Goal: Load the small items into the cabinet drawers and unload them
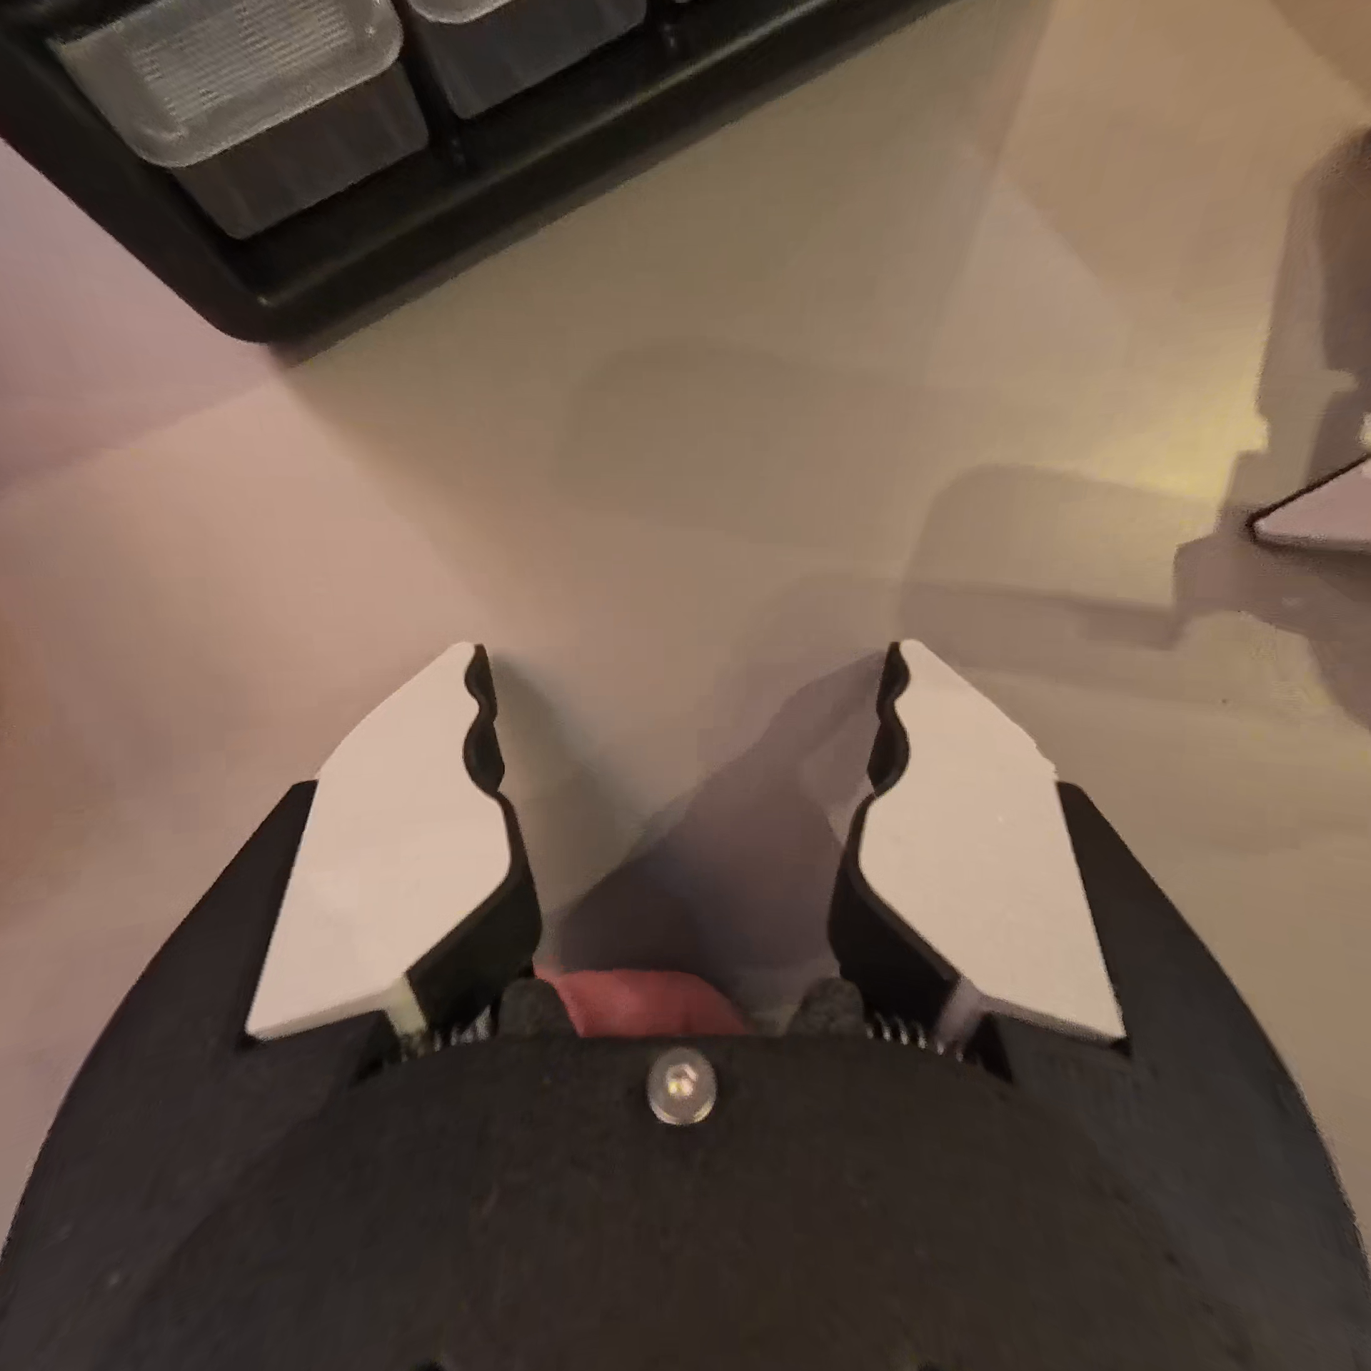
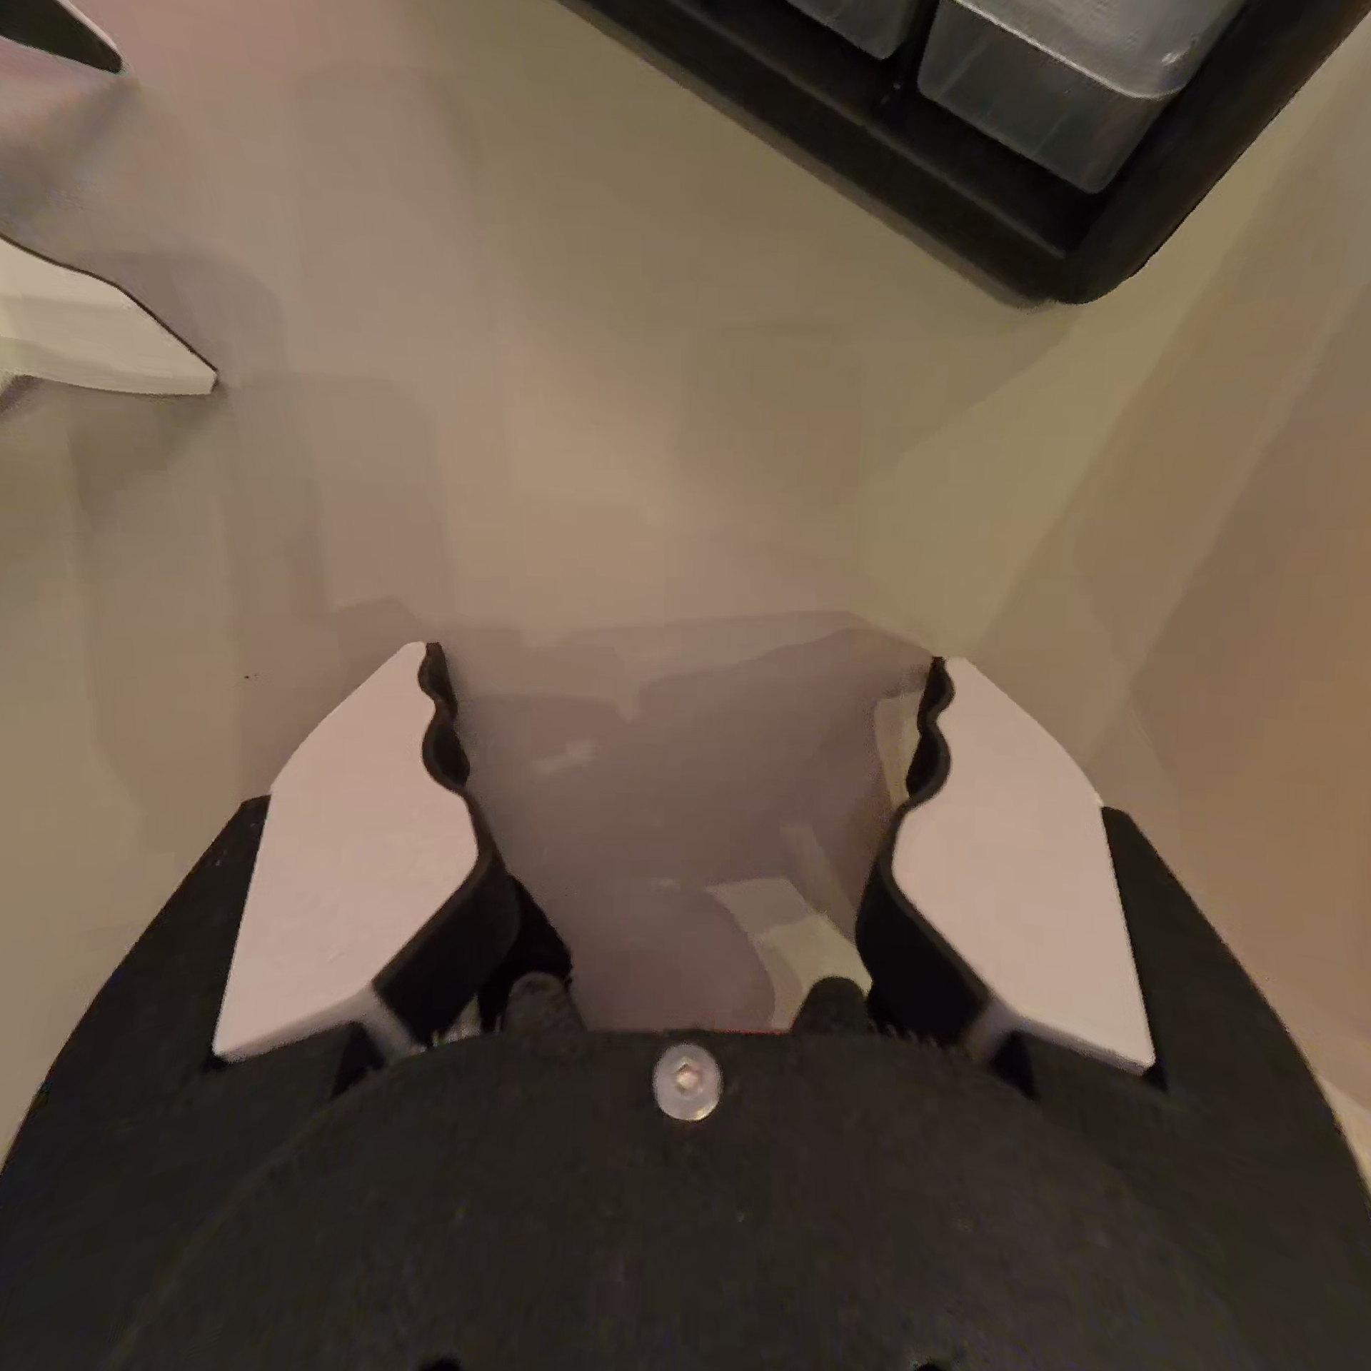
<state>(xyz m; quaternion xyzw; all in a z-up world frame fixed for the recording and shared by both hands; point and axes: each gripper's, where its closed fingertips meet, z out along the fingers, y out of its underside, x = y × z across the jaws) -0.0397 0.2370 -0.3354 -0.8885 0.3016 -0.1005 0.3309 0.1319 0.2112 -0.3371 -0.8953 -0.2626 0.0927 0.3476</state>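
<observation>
no small items show in either view, so how far the loading or unloading has gone cannot be told. the cabinet [image 1: 311, 245] lies at the far edge of the pale worktop [image 1: 668, 445], its translucent drawers [image 1: 245, 111] seated in the black frame. the left tongs [image 1: 686, 660] stand wide apart, holding nothing and hovering over bare worktop. the right tongs [image 2: 686, 668] are likewise spread and empty, well short of the cabinet. a white fingertip [image 2: 111, 341] of the other tongs shows at the left of the right wrist view.
</observation>
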